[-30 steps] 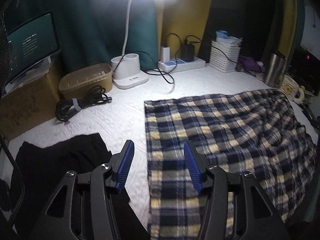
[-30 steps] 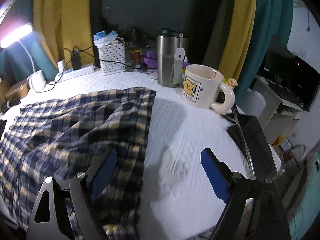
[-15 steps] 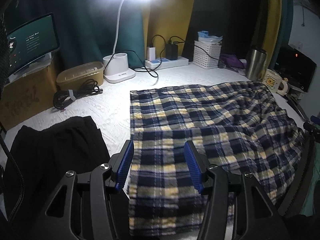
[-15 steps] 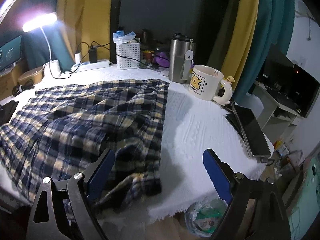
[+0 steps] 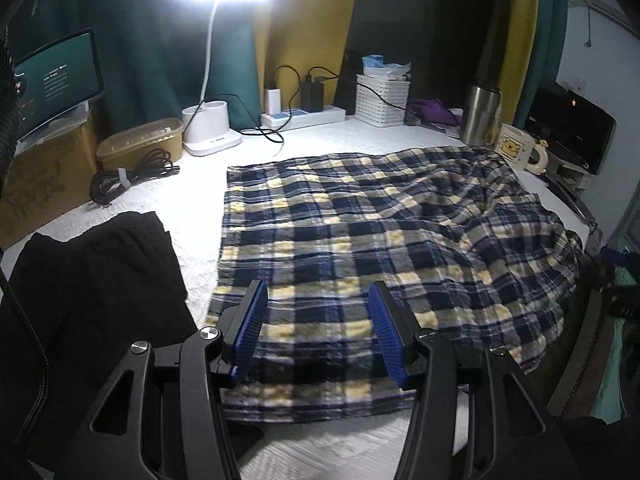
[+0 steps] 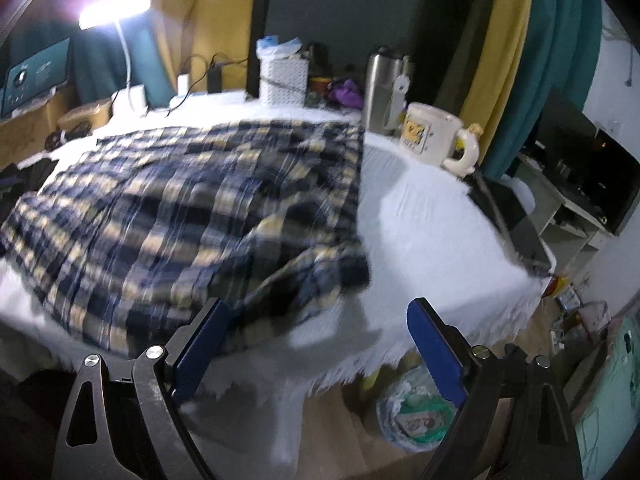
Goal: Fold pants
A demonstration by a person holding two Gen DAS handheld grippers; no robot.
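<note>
- The left gripper (image 5: 316, 324) hangs over the near edge of the plaid pants (image 5: 380, 248), jaws parted about halfway with nothing pinched; the cloth lies flat below and between the blue pads, untouched as far as I can judge.
- The right gripper (image 6: 316, 344) has its jaws spread wide and holds nothing; it sits off the near corner of the pants, whose bunched end (image 6: 320, 276) lies just beyond its left pad.
- The pants lie spread across the white tablecloth (image 5: 132, 216), fairly smooth on the lamp side and rumpled toward the mug side.
- The step in hand looks like picking a hold for the next fold. To do it well, each gripper should take the pants' near edge at matching spots, catching every layer; the rumpled end wants smoothing first or the crease will set crooked.
- A black garment (image 5: 96, 280) lies just beside the pants on the left; keep the left pads from snagging it.
- Beyond the pants' far right corner stand a bear mug (image 6: 432, 136) and a steel tumbler (image 6: 380, 88), both near enough for a swung fold to knock.
- Farther from the pants, a desk lamp (image 5: 208, 128), power strip (image 5: 304, 116), white basket (image 5: 382, 98) and coiled cable (image 5: 128, 172) line the far side, well apart.
- The tablecloth's fringed edge (image 6: 400, 360) drops close to the pants' bunched corner, so cloth could slide off there.
</note>
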